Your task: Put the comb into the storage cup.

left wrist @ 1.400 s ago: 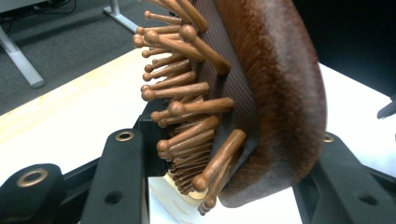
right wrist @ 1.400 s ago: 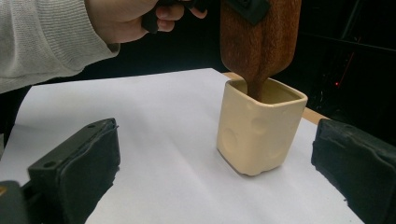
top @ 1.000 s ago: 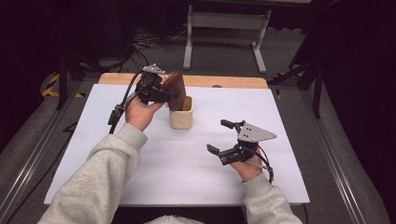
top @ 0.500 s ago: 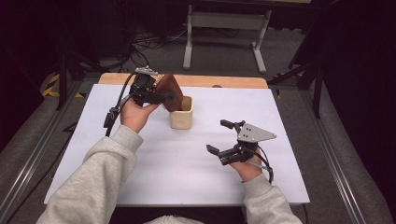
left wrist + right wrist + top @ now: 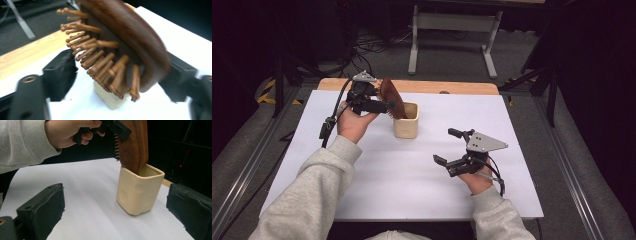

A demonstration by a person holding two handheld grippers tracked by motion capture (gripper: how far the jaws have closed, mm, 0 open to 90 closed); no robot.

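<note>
Since a second ago I tilt the wooden hairbrush (image 5: 392, 97), clamped in my left gripper (image 5: 374, 104), above the cream cup (image 5: 406, 120); right gripper (image 5: 451, 147) gapes wide.

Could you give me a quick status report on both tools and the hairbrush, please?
Left tool shut on wooden hairbrush, its lower end inside cream cup. Right tool open, holding nothing, off to the cup's right. White table bare around the cup.
</note>
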